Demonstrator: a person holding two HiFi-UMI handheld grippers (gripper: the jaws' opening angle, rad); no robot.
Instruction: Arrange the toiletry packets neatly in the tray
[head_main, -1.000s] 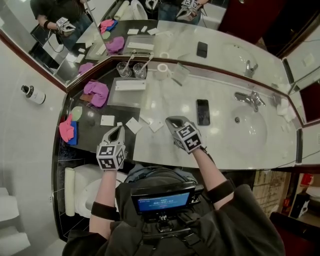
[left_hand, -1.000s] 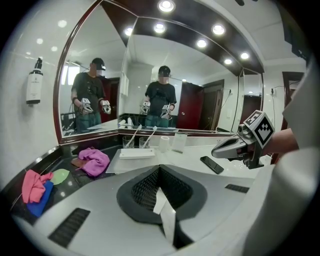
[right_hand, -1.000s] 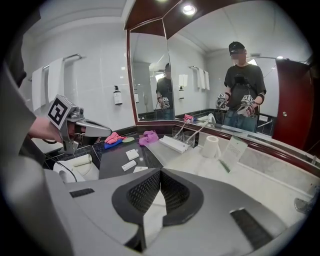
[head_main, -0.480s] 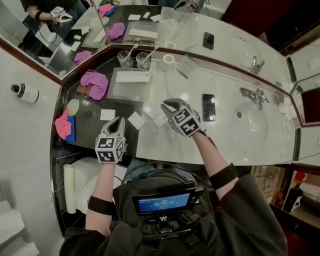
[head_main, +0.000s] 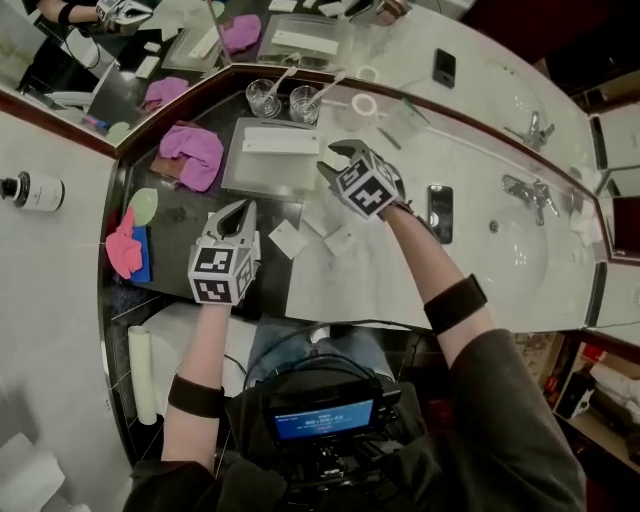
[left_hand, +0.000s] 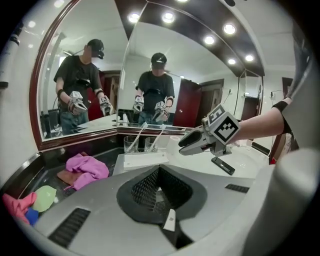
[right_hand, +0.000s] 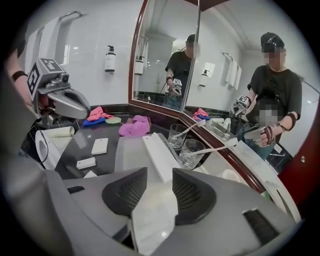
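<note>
Now the right hand-held gripper (head_main: 332, 160) hangs at the tray's (head_main: 258, 176) near edge, jaws opening around a flat packet (right_hand: 150, 220). The left hand-held gripper (head_main: 238, 208), clenched, waits farther off.

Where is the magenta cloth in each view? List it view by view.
Head view: magenta cloth upper left, left of the tray.
Left gripper view: lower left.
Right gripper view: centre, just left of middle.
Shared landmark: the two glasses behind the tray.

Bright ceiling spotlights (left_hand: 168, 16) — glare on marble counter (head_main: 470, 165); fisheye edges dark, perhaps slightly blurred
</note>
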